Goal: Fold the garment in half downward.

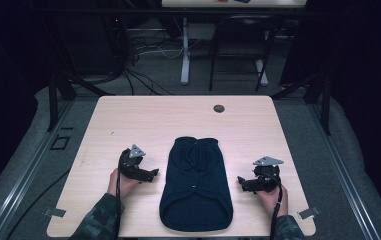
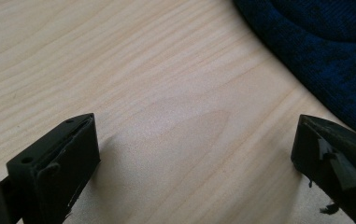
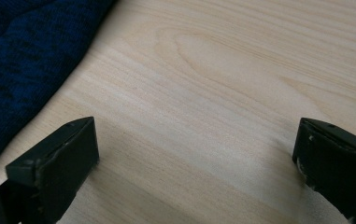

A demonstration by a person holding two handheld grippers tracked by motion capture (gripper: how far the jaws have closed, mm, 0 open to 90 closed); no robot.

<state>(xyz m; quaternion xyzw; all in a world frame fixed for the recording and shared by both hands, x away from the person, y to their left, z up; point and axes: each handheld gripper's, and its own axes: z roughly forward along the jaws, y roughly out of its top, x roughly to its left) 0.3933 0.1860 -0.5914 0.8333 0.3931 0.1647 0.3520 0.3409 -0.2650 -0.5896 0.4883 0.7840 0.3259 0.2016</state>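
Where dark carpet surrounds, pale wood table (image 1: 128,120) bears navy garment (image 1: 195,185).

Garment (image 1: 196,185) on table (image 1: 128,120), between grippers

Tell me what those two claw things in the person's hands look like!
Each one, the left gripper and the right gripper, is black, with two blocky black jaws, a grey three-cornered plate on top and a black cable trailing back along the forearm. The person's sleeves are camouflage-patterned.
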